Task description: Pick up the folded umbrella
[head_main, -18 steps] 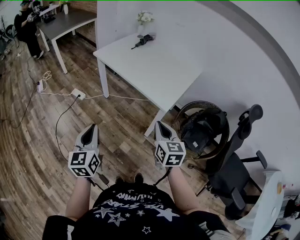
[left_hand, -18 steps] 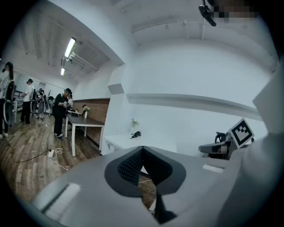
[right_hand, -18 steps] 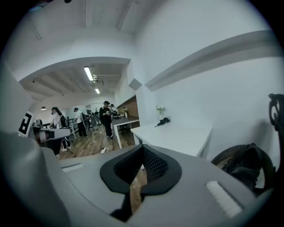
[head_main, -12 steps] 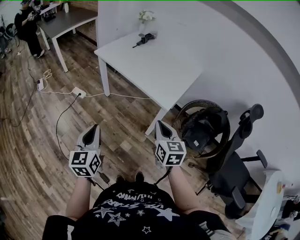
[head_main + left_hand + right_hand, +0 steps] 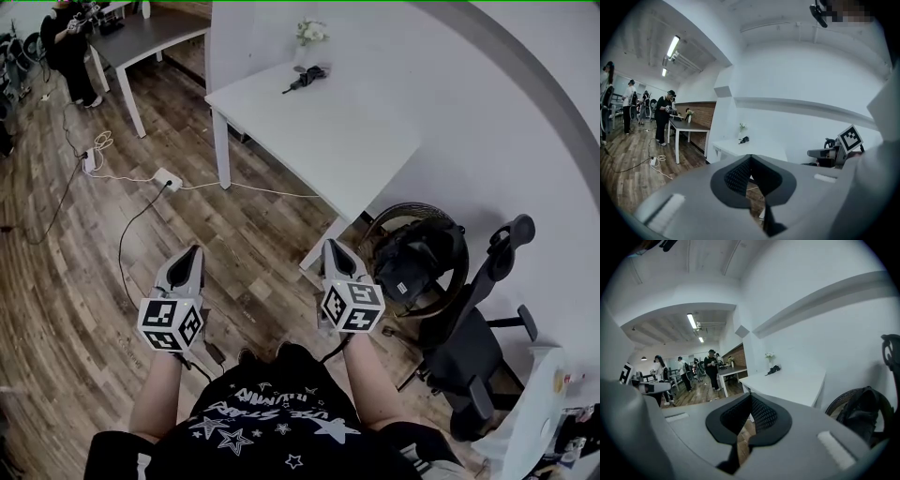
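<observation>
Left gripper (image 5: 191,255) and right gripper (image 5: 330,248): both clenched shut, empty, over wood floor (image 5: 84,253).
The umbrella (image 5: 307,75) lies near the far edge of the white table (image 5: 361,141), by a vase (image 5: 310,36), well apart from both grippers. Open floor lies left of the table; a basket (image 5: 377,225) and chair (image 5: 473,342) crowd the right, by the near corner.

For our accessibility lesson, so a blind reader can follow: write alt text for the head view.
A person holds the left gripper and the right gripper, both shut and empty, over a wood floor. Ahead stands a white table, the folded umbrella lying at its far end beside a vase of flowers. An office chair stands at the right.
</observation>
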`<act>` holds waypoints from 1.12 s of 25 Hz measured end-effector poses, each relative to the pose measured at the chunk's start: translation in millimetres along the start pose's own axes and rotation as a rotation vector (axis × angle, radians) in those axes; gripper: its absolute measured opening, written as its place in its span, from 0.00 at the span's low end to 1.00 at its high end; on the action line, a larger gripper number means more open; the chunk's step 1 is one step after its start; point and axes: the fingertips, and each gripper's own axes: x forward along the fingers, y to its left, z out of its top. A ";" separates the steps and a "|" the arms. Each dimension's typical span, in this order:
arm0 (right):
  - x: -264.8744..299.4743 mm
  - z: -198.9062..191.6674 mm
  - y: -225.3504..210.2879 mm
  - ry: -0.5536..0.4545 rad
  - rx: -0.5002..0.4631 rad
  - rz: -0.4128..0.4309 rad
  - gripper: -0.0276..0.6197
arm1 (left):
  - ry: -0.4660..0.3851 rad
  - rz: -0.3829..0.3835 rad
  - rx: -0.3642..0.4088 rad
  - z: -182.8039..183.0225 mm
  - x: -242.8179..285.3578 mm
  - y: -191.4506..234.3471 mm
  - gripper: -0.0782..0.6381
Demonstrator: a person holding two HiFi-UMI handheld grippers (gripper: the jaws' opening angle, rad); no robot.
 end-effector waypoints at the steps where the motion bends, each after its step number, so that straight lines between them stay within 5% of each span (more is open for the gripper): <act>1: 0.8 0.4 -0.3 -0.005 0.007 -0.005 0.07 | 0.000 0.000 0.002 0.3 0.1 2.6 0.11; 13: 61.3 6.6 -14.2 -0.022 0.027 0.010 0.07 | -0.005 0.021 0.008 4.3 41.0 21.5 0.11; 19: 127.2 28.4 -43.6 -0.038 0.044 0.026 0.07 | -0.005 -0.001 0.030 17.0 112.6 22.4 0.12; 28: 224.8 68.0 -96.9 -0.034 0.073 0.038 0.07 | 0.012 -0.007 0.024 41.0 229.2 29.4 0.25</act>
